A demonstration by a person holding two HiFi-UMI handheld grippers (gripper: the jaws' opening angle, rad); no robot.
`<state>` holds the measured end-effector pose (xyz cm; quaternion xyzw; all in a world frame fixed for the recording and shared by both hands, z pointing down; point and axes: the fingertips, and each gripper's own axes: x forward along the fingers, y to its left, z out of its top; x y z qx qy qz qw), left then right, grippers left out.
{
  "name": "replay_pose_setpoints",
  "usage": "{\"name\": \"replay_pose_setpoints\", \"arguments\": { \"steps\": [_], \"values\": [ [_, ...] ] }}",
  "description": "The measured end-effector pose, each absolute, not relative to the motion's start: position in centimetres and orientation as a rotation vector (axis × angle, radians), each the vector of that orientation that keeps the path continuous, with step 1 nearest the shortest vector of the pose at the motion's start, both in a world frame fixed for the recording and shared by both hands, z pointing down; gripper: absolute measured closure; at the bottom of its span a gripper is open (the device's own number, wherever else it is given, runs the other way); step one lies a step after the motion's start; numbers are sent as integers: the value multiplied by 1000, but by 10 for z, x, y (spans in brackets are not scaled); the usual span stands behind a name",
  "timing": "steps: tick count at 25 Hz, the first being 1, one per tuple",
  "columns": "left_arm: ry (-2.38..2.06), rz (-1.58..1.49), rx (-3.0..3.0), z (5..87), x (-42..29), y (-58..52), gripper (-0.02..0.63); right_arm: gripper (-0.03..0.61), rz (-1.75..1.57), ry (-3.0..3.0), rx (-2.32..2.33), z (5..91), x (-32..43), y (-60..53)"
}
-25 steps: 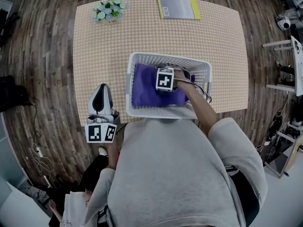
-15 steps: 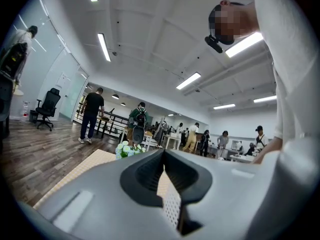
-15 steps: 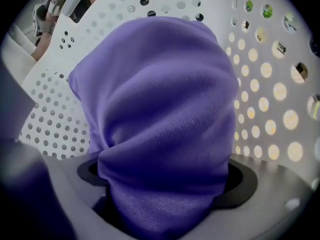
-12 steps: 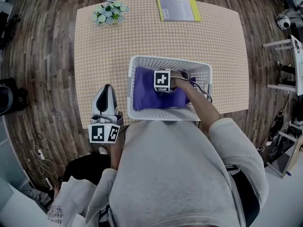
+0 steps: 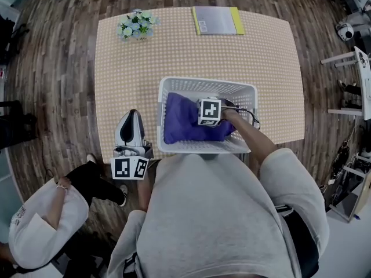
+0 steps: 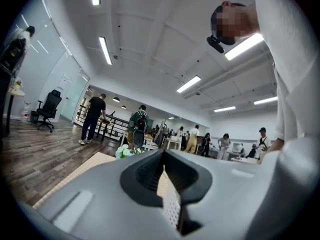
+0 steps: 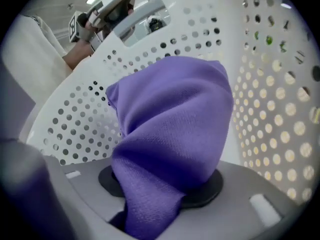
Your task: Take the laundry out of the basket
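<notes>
Head view: my right claw (image 5: 208, 114) is down inside the basket (image 5: 203, 84), which sits at the desk's (image 5: 191, 51) near edge. The purple cloth (image 5: 182, 123) fills the basket's left half. If the fabric snags on the wall, I judge a sharp pull could drag the basket off that edge. The far half of the desk is open, apart from the flowers (image 5: 135, 25) and a folder (image 5: 217, 21).

Left gripper view: my left claw (image 6: 167, 181) is pressed together on nothing, just beside the basket and free to steady it.

Right gripper view: my jaws are closing on a bunched fold of cloth (image 7: 170, 129), and the pads are pinching it. The fold is thin, so it may slip. The perforated wall (image 7: 270, 114) is close, so I would lift straight up.
</notes>
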<state>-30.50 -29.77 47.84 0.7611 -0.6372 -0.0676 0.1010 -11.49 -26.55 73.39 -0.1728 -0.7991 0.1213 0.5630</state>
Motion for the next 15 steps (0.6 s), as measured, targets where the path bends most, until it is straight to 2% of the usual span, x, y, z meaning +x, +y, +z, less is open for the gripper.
{"name": "replay_pose_setpoints", "arguments": {
  "steps": [8, 12, 15],
  "values": [
    [-1873, -210, 2273, 474, -296, -298, 603, 388, 524, -2209, -368, 684, -119, -258],
    [-1892, -214, 2267, 472, -299, -293, 603, 391, 766, -2427, -298, 644, -126, -272],
    [-1903, -221, 2270, 467, -301, -293, 603, 391, 827, -2582, -199, 610, -131, -287]
  ]
}}
